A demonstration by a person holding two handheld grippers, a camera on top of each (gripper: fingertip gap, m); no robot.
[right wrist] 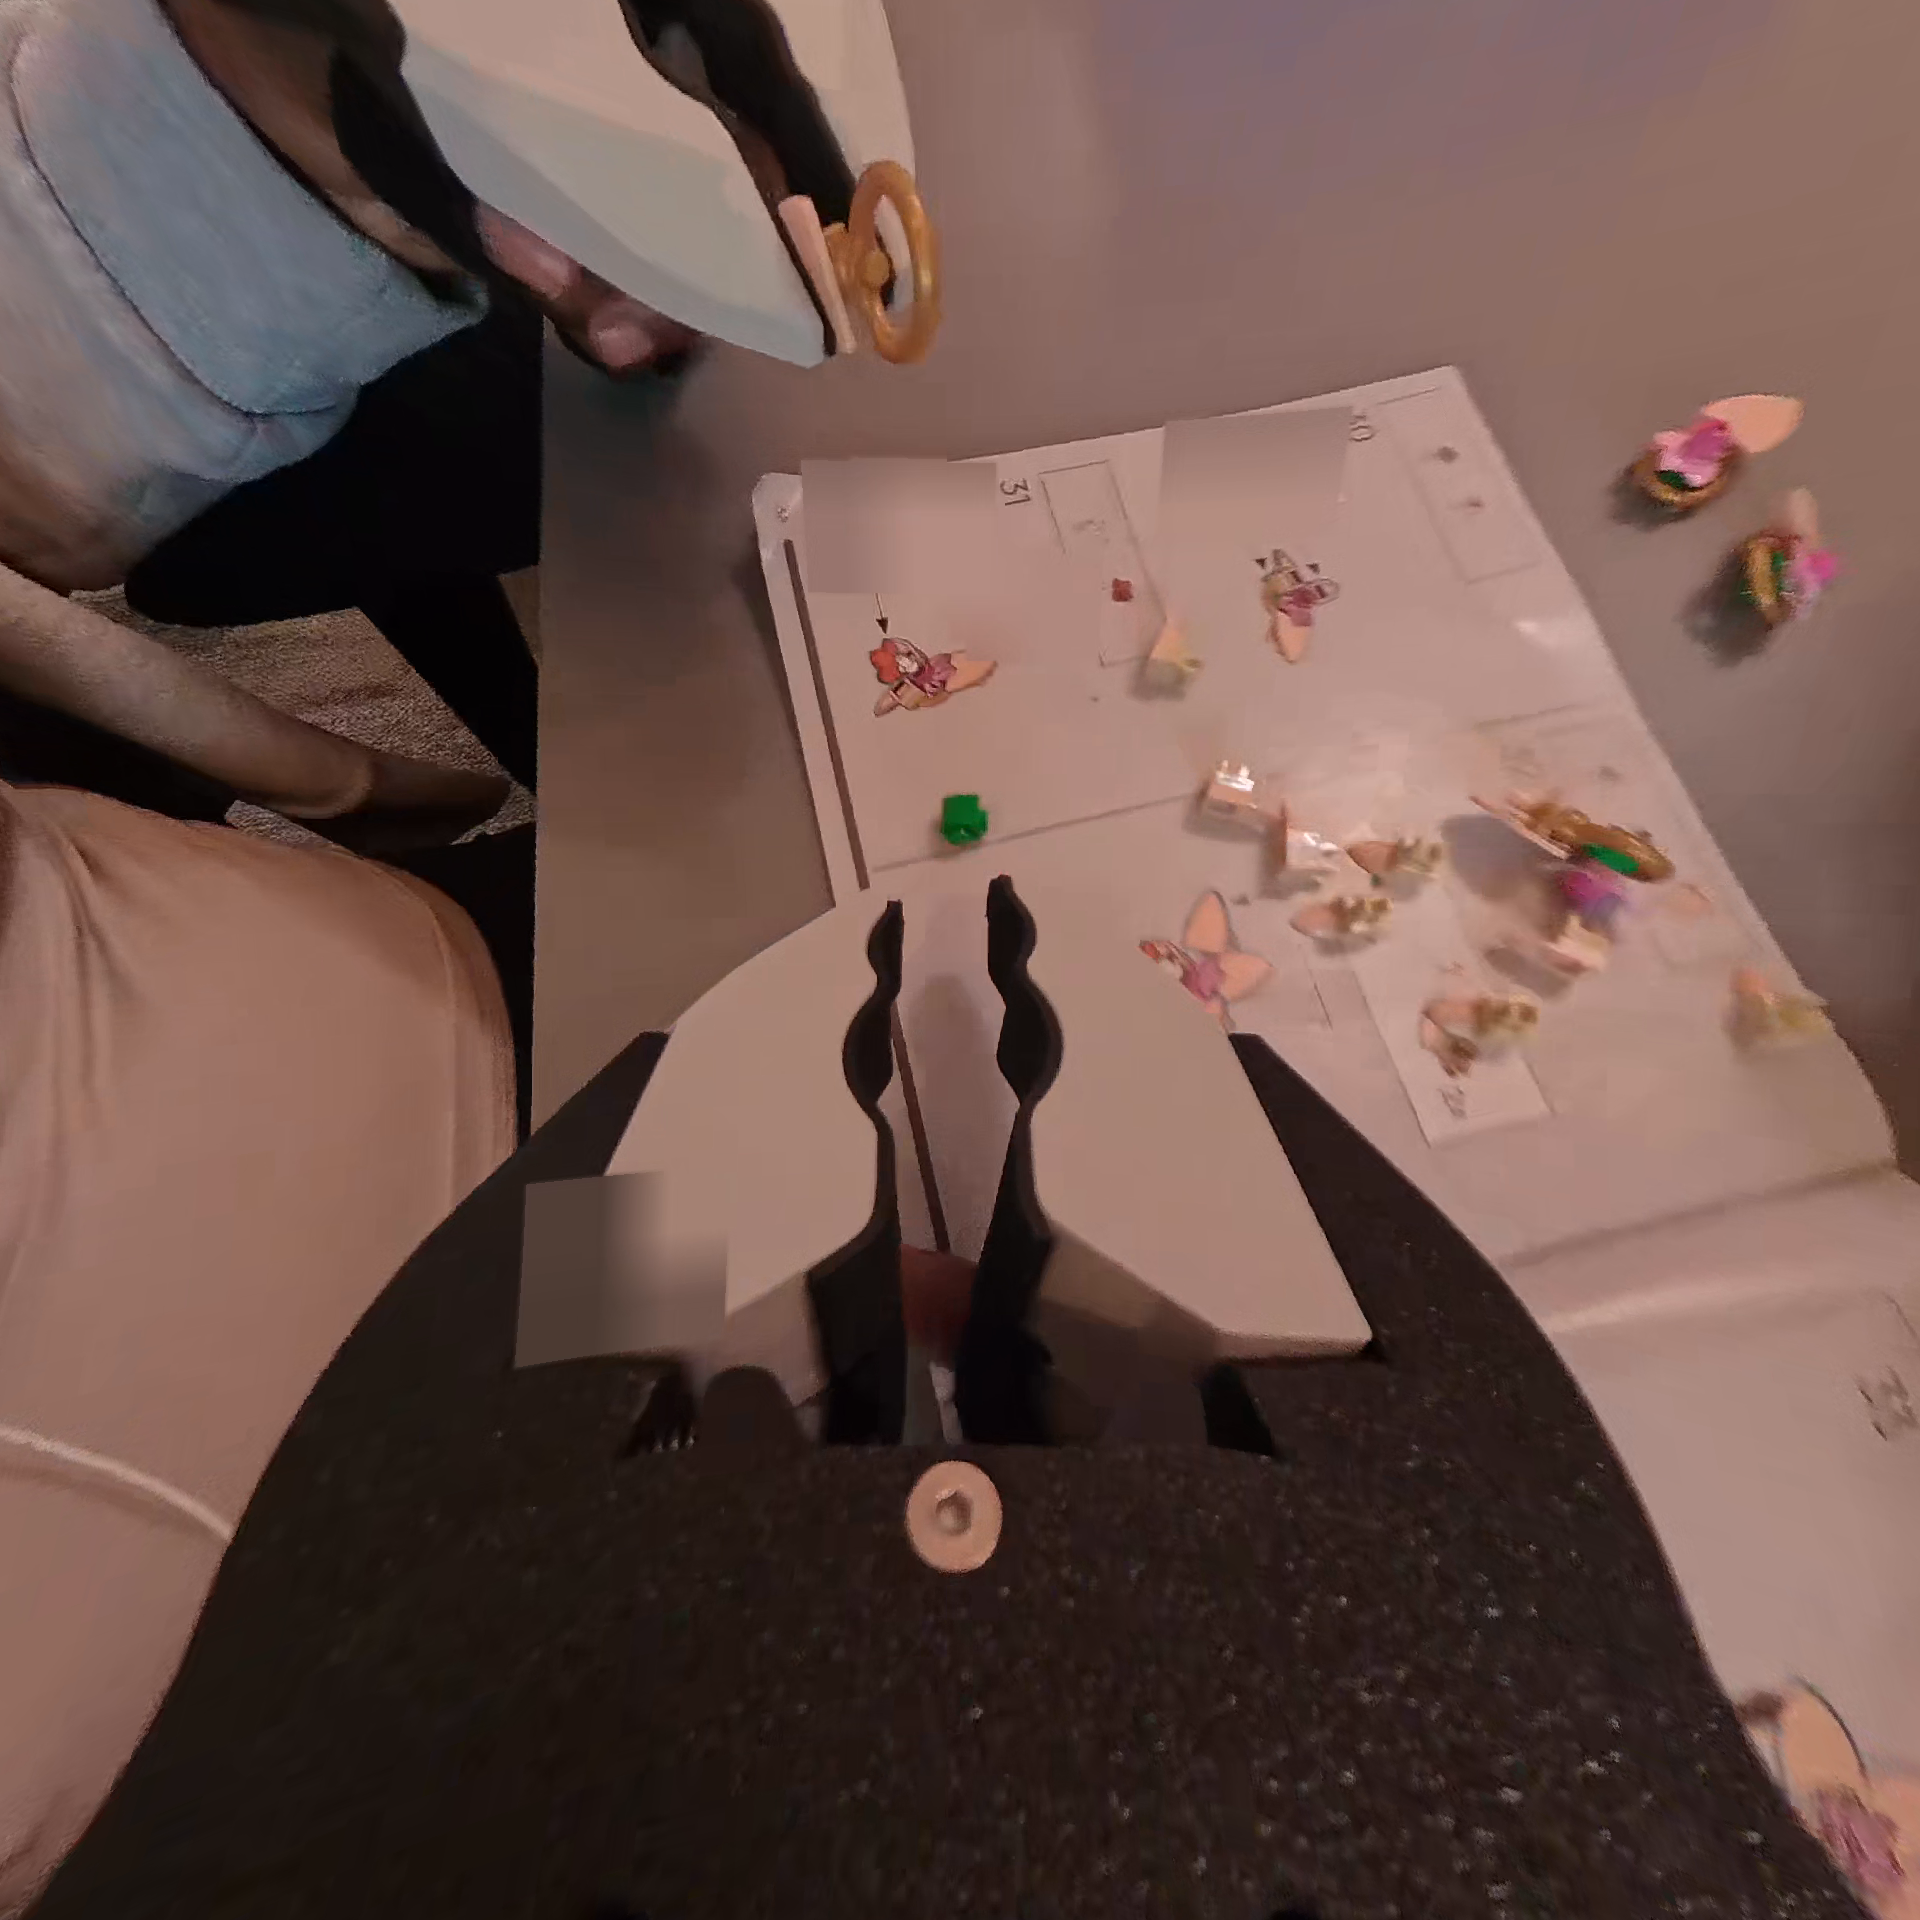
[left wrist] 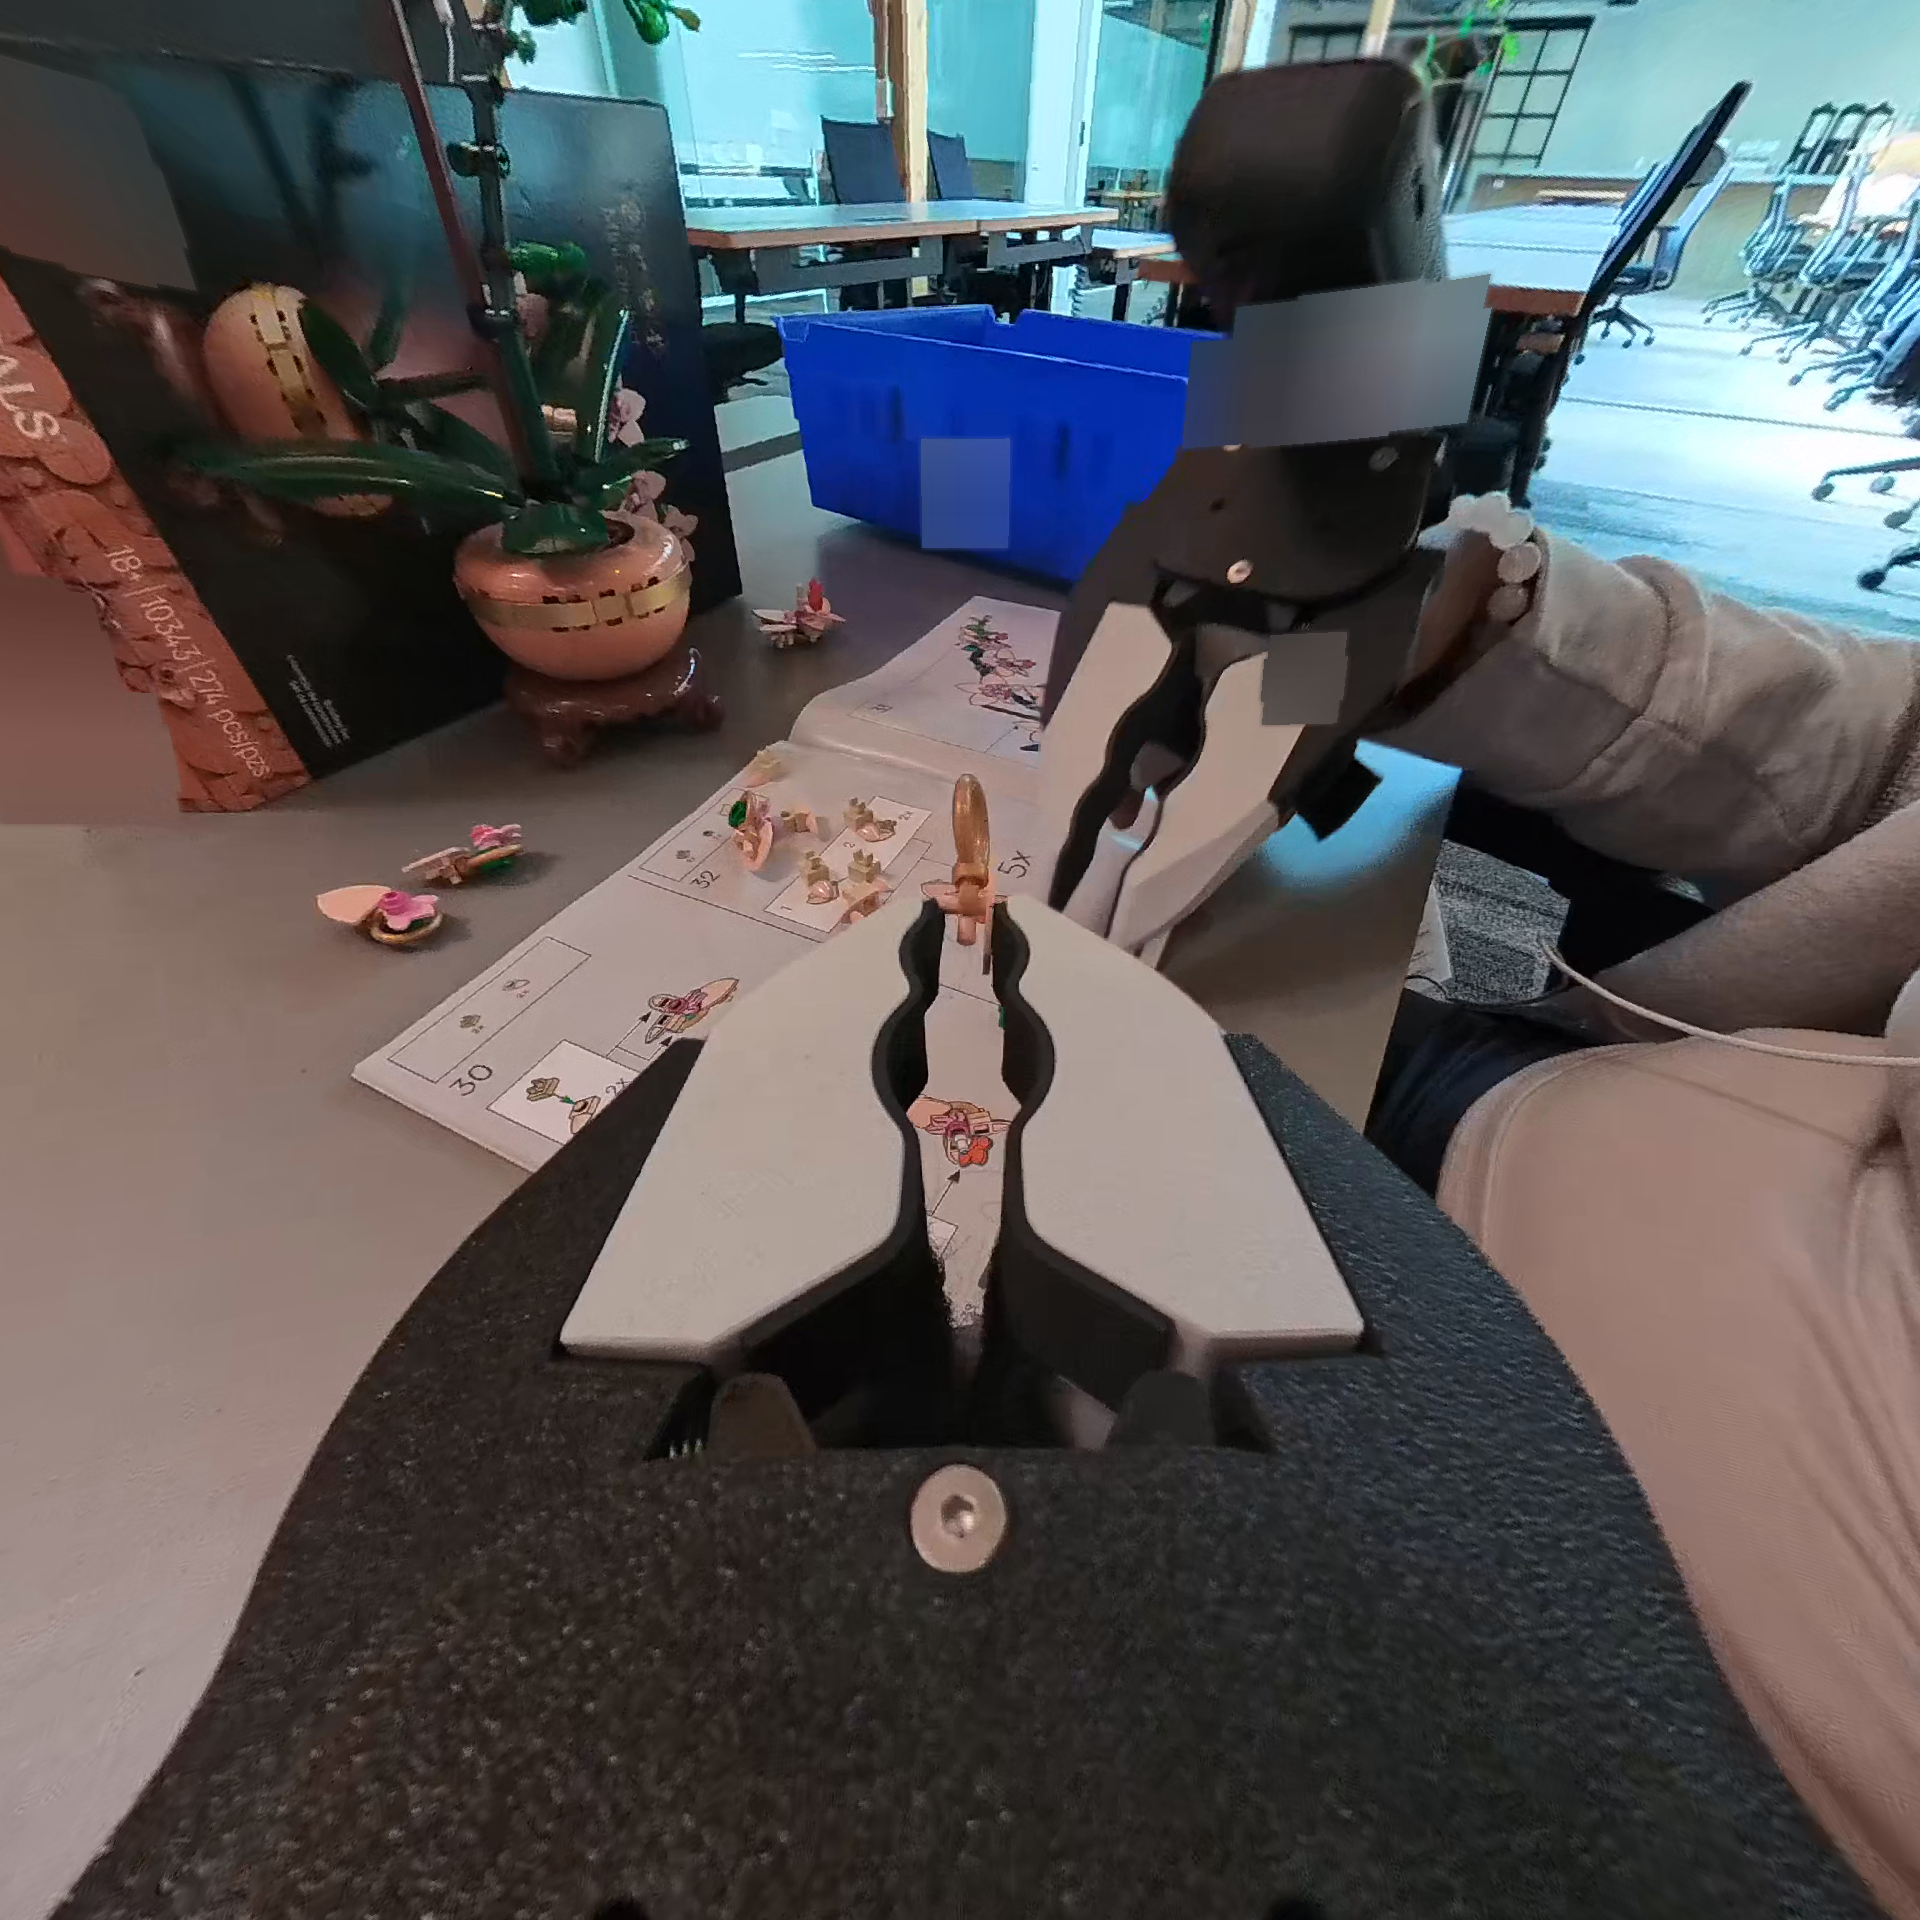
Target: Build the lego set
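Gold ring piece (left wrist: 968, 831) on a pale pink peg, pinched at the tips of the left gripper (left wrist: 966, 920), fingers nearly closed. Right gripper (right wrist: 945, 899) at 1 o'clock, fingers slightly apart, empty, above the glossy instruction booklet (right wrist: 1039, 748). Small green brick (right wrist: 962, 821) lies there.

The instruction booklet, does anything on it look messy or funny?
Yes. Loose Lego flower pieces lie scattered over the open instruction booklet, covering some printed steps, and one small green piece sits apart from the others near the right gripper.
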